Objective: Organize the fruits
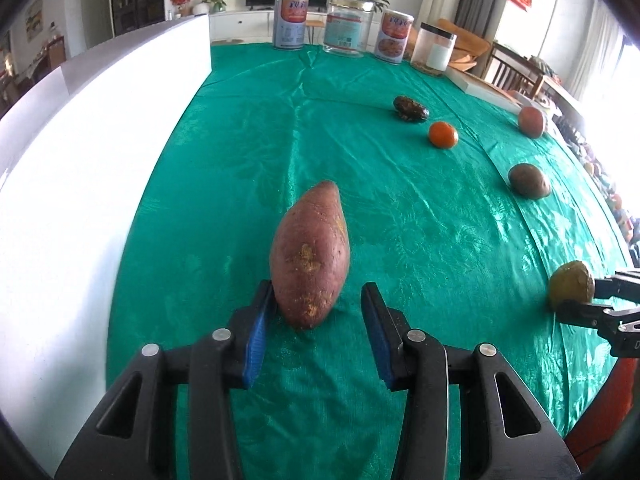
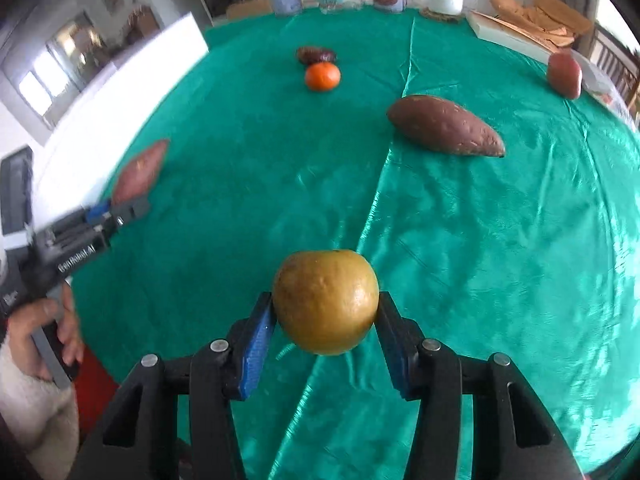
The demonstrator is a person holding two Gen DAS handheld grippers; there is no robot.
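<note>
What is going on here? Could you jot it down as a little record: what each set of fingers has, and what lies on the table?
Surface: green tablecloth
Right gripper: fingers clamped on a yellow-brown round fruit
Left gripper: sweet potato between its fingers, touching one; grip unclear
Lying loose: tangerine, second sweet potato, reddish fruit, dark brown fruit
Far edge: cans and jars
</note>
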